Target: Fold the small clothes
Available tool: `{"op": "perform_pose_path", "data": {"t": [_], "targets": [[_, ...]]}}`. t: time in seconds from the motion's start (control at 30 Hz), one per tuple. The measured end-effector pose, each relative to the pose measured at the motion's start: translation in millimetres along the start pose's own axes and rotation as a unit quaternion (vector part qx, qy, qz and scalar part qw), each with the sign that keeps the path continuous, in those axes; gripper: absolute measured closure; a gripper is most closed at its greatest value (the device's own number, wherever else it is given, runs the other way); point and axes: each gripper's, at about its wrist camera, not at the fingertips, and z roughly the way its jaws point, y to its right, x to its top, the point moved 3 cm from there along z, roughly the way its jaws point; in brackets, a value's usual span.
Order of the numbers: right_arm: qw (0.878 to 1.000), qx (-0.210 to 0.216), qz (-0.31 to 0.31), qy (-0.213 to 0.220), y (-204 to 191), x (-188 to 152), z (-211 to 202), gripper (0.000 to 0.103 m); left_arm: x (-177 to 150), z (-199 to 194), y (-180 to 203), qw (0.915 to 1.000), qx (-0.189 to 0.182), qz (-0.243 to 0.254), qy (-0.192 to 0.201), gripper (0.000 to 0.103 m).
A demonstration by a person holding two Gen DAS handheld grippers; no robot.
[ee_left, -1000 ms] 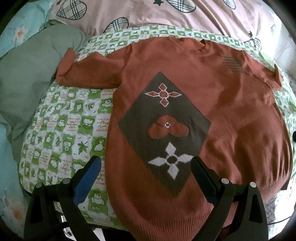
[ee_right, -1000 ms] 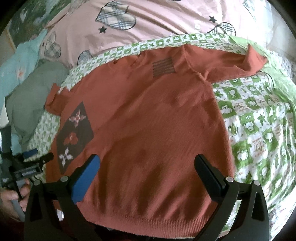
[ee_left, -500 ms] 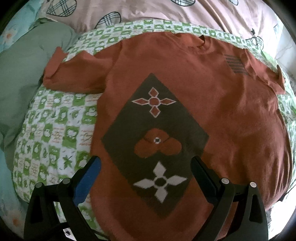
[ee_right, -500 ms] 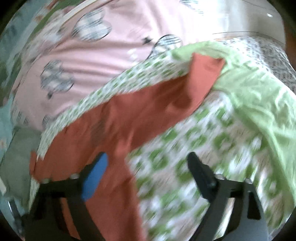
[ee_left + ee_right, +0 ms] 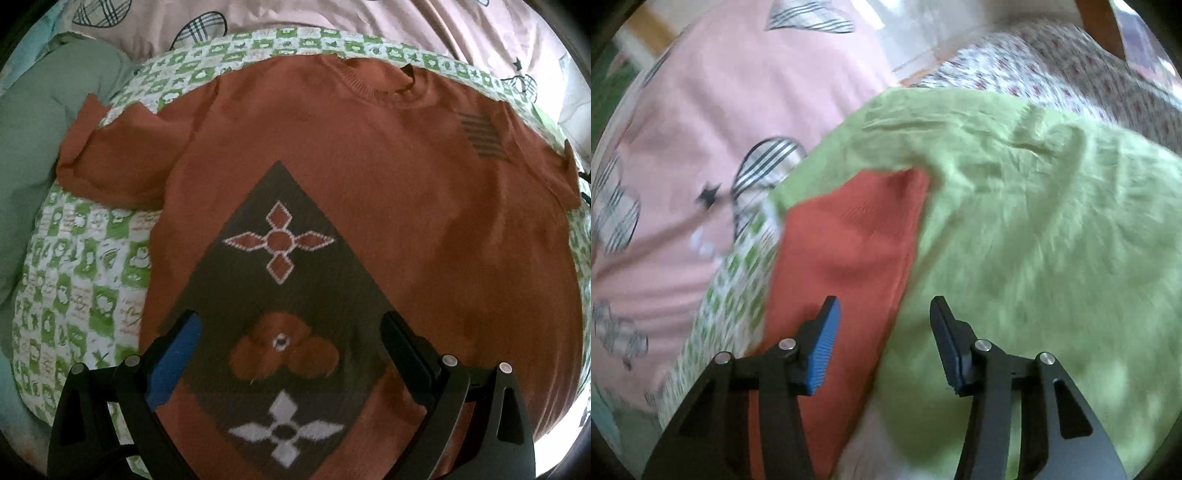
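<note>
Right wrist view showed the right gripper [image 5: 882, 332] spread over the sleeve [image 5: 849, 240]; it should pinch near the cuff. The left gripper [image 5: 290, 354] hung spread above the sweater [image 5: 369, 177].

Left wrist view: looks down from above sweater [image 5: 388, 206] hem toward collar, whole front in frame. Right wrist view: close, low over sweater's sleeve [image 5: 849, 254], facing pink quilt [image 5: 701, 110]. Shared: sweater, quilt, checked sheet [image 5: 85, 266].
</note>
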Motion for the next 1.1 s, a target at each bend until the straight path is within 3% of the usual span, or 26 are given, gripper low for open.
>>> {"op": "perform_pose_path", "data": {"t": [0.17, 0.27, 0.47, 0.63, 0.77, 0.87, 1.1], "targets": [[1.0, 0.026, 0.007, 0.015, 1.7, 32.0, 25.7, 0.053, 3.9, 14.4, 13.0, 0.9998, 0.002, 0.01, -0.017, 0.005], [0.999, 0.037, 0.001, 0.004, -2.3, 36.5, 30.4, 0.094, 4.7, 17.7, 21.9, 0.9996, -0.004, 0.019, -0.019, 0.005], [0.993, 0.09, -0.072, 0.015, -51.3, 13.3, -12.7, 0.096, 0.5, 11.6, 29.3, 0.9994, -0.021, 0.026, -0.007, 0.005], [0.976, 0.161, -0.145, -0.022, -125.8, -47.5, -52.7, 0.096, -2.1, 3.8, 24.1, 0.9991, -0.035, 0.023, 0.007, 0.005], [0.956, 0.234, -0.157, -0.081, -183.0, -111.8, -63.2, 0.096, 4.3, 2.2, 13.0, 0.9987, -0.037, 0.022, 0.027, 0.005], [0.934, 0.281, -0.177, -0.135, -233.4, -172.5, -58.7, 0.096, 9.2, 2.6, -1.0, 0.9983, -0.048, 0.009, 0.031, 0.005], [0.888, 0.339, -0.202, -0.237, -317.6, -295.0, -37.4, 0.096, 15.4, -4.3, -30.7, 0.9941, -0.093, -0.028, 0.049, 0.005]]}}
